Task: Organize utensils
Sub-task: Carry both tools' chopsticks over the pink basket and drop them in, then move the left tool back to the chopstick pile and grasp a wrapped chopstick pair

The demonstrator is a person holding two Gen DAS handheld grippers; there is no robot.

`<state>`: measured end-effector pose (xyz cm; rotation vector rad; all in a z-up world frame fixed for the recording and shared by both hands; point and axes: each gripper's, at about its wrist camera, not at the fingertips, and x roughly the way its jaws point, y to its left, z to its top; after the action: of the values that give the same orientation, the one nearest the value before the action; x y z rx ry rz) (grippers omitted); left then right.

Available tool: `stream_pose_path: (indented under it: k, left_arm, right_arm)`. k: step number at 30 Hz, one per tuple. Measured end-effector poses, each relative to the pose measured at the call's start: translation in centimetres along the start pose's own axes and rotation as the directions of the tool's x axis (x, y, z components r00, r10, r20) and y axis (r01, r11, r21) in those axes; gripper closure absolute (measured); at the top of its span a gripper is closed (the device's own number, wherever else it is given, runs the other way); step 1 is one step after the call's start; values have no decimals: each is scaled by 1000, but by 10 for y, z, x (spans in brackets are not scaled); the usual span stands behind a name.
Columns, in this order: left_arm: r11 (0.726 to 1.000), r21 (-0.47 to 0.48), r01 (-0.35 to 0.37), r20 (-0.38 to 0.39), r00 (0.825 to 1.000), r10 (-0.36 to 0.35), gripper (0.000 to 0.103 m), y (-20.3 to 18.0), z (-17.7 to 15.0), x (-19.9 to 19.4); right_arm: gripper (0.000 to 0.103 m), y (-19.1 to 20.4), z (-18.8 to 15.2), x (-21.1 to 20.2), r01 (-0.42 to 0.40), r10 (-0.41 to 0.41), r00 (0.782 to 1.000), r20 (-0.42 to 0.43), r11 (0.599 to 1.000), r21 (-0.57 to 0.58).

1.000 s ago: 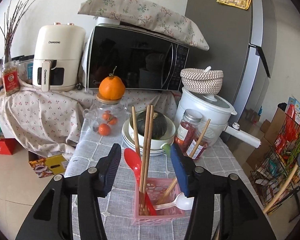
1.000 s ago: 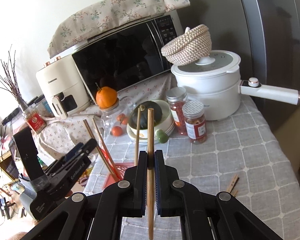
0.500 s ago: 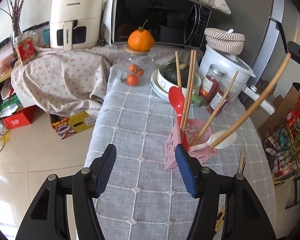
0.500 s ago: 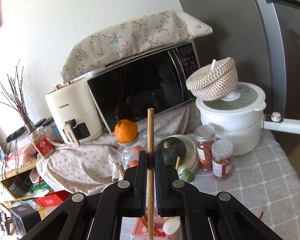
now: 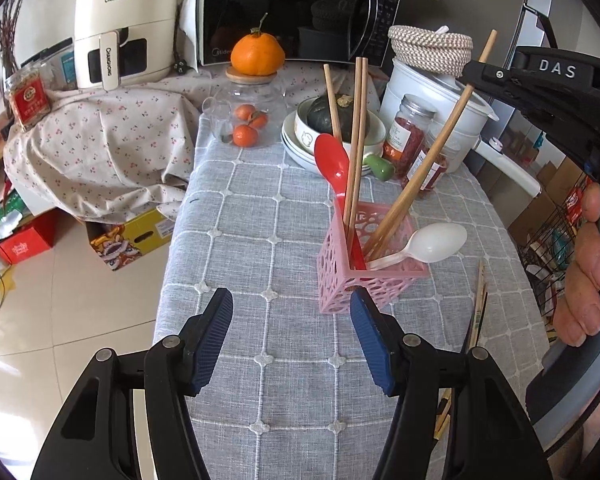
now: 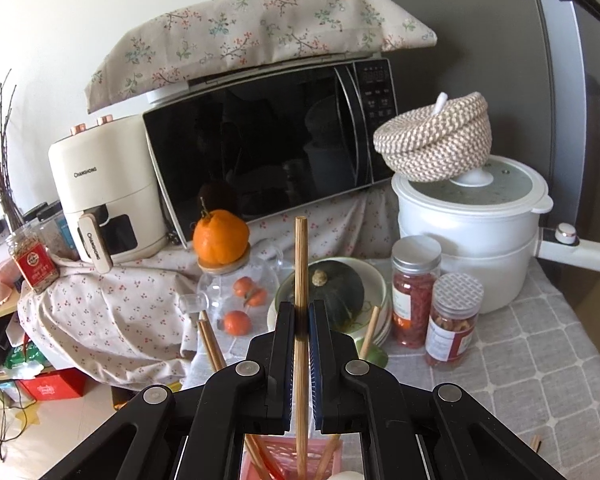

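Observation:
A pink openwork basket (image 5: 374, 280) stands on the grey checked tablecloth (image 5: 260, 240). It holds a red spoon (image 5: 332, 160), a white spoon (image 5: 434, 240) and several wooden chopsticks (image 5: 356, 140). My right gripper (image 6: 300, 314) is shut on one upright chopstick (image 6: 301, 264), whose lower end reaches down into the basket (image 6: 284, 454). In the left wrist view this chopstick (image 5: 428, 160) leans to the right, up to the right gripper (image 5: 474, 70). My left gripper (image 5: 290, 312) hangs open and empty just in front of the basket. More chopsticks (image 5: 478, 312) lie loose on the cloth at the right.
Behind the basket stand stacked bowls with a dark squash (image 5: 328, 116), two spice jars (image 5: 410, 132), a white pot (image 5: 436, 96) under a woven basket, a glass jar with oranges (image 5: 248, 120), a microwave (image 5: 292, 12) and an air fryer (image 5: 124, 24). A person's hand (image 5: 588, 280) is at the right. The table's left edge drops to the floor.
My left gripper backed away from the basket, tipped downward and widened its jaws. My right gripper carried its chopstick over to the basket, so its lower end now sits inside.

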<state>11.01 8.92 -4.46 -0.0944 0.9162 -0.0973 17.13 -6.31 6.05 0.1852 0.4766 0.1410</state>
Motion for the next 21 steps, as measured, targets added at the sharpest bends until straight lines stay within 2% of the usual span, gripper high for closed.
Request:
stream_pose_path:
  k: [5,7,9,11,16,21]
  left_arm:
    - [1000,15,4,-6,1000,-4,39,-3,-1,1]
    - [1000,22,5,-5,1000,-5,39,-5,-2,1]
    - [999,32,4,-4,1000,-4,39,-8,-2,1]
    - [999,43,3,-6,1000,-3,39,-11,-3,1]
    - [998,60,12,-15,1000,-11,34,-18,-7,1]
    - [996,92,11,-18,1000,-9,29,-29,-11,1]
  right_arm:
    - [93,-9,-5,12,-43,46,998,-50,997,63]
    - [75,-13,-5,12,-71,77,995,-71,994,86]
    - [63,-15,-4,6,-81,87,994,-69,993,84]
    - [58,-18,-1,-3,-90,95,994,-61,993,80]
    - [35,-38,5,-30,-93,100,993,-64,990,103]
    - [22,-68,-2,-54,-40,46,996,-78,996,77]
